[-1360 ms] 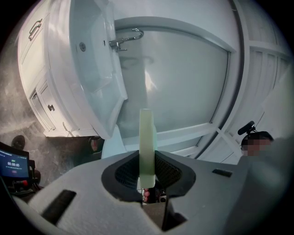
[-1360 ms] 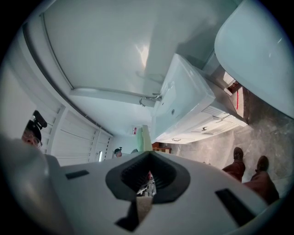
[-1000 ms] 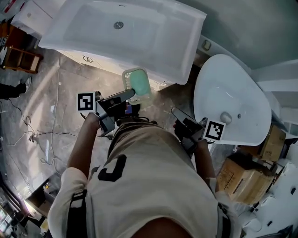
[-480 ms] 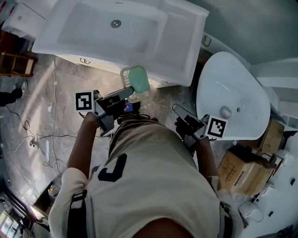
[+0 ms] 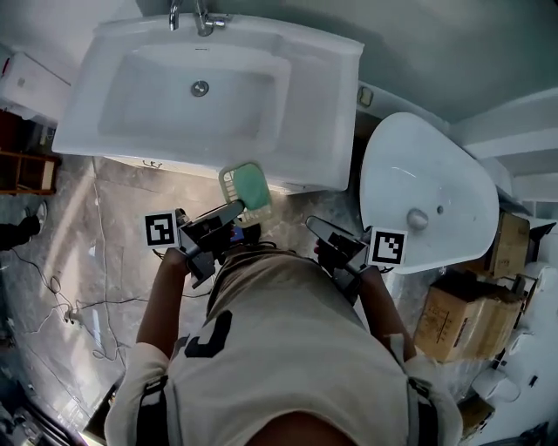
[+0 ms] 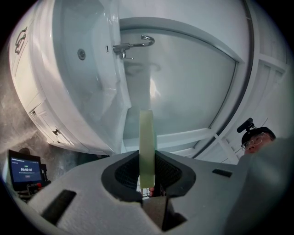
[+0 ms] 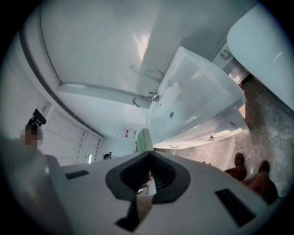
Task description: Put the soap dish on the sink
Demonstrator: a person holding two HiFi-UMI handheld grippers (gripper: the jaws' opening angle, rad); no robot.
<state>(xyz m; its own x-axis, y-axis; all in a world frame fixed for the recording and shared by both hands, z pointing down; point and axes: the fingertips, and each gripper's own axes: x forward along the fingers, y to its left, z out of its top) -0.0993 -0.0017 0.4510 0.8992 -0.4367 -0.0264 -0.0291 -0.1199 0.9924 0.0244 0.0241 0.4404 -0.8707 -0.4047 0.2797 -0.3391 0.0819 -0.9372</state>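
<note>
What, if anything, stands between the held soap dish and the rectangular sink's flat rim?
Nothing visible does. The left gripper holds the soap dish at the front edge of the sink, whose flat rim lies bare. The faucet stands far off at the back edge.

Head view bright, sharp; sheen on white rectangular ceramic sink [image 5: 318, 96] at eleven o'clock. Gripper views: fisheye bending, black corners, glare on pale glossy wall [image 7: 105, 50] towards twelve o'clock.

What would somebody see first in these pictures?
Probably the pale green soap dish, pinched in the left gripper right by the front edge of the big white sink. Next, the white oval basin at the right in the head view.
</note>
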